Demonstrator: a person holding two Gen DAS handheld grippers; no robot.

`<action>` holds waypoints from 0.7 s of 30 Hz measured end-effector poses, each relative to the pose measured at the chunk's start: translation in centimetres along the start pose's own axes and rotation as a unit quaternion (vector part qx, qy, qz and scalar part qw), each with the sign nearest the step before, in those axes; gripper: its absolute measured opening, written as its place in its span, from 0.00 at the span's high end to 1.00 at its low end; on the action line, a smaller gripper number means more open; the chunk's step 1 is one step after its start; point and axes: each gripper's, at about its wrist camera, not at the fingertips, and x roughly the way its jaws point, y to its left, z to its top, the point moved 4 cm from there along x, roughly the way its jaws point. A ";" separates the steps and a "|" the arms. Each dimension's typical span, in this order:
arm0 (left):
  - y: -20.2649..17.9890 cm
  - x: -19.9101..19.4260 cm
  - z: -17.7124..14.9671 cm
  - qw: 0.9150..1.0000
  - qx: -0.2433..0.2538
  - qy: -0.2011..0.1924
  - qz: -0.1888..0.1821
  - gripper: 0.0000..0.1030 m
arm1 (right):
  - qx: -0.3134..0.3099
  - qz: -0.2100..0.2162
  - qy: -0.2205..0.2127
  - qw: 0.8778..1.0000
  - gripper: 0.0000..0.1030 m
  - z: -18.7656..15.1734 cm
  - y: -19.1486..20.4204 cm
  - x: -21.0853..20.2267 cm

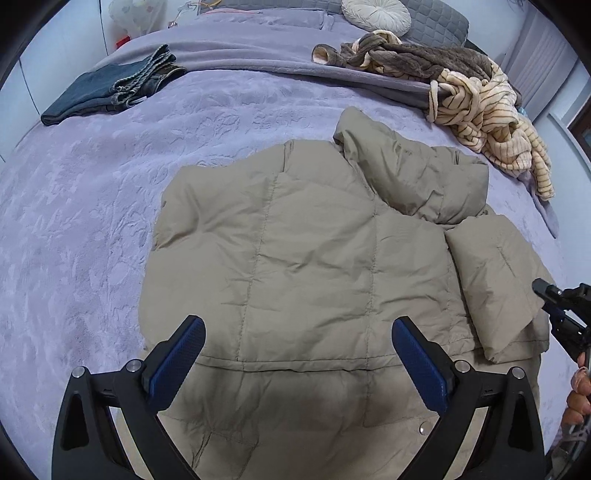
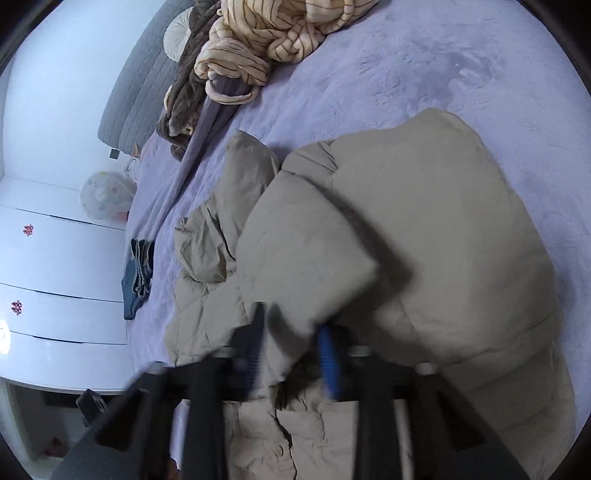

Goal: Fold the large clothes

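Observation:
A beige quilted jacket [image 1: 314,258] lies spread on the purple bed cover [image 1: 92,221], collar toward the far side, one sleeve [image 1: 495,280] folded in over its right part. My left gripper [image 1: 295,325] hovers open above the jacket's lower hem, with both blue pads [image 1: 181,354] clear of the cloth. The right gripper [image 1: 554,299] shows at the right edge beside that sleeve, with a hand [image 1: 580,391] below it. In the blurred right wrist view my right gripper [image 2: 293,347] is shut on a fold of the jacket [image 2: 424,229], with cloth pinched between its pads.
Folded jeans [image 1: 110,88] lie at the far left of the bed. A heap of striped and brown fleece clothes [image 1: 461,85] sits at the far right, by a round cushion [image 1: 376,14]. White cabinet fronts [image 2: 55,258] stand past the bed's edge.

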 end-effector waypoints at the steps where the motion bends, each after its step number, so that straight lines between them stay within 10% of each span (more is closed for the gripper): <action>1: 0.4 -0.3 0.2 1.000 -0.004 -0.003 -0.007 0.10 | -0.015 0.005 -0.002 1.000 0.92 0.2 1.0 0.3; 9: 3.3 -0.8 1.0 0.996 -0.057 0.002 -0.069 0.14 | -0.211 0.021 0.100 0.972 0.83 -5.9 12.4 7.6; 11: 3.1 -0.6 1.2 0.992 -0.069 0.009 -0.106 0.14 | -0.221 0.016 0.139 0.965 0.41 -7.8 12.9 9.1; 16: 1.3 0.8 1.6 0.976 -0.084 0.033 -0.198 0.14 | -0.204 0.013 0.175 0.963 0.36 -10.3 10.7 8.1; 21: -1.5 5.0 1.2 0.973 -0.076 0.078 -0.205 0.14 | -0.174 -0.042 0.178 0.968 0.37 -10.3 4.0 4.8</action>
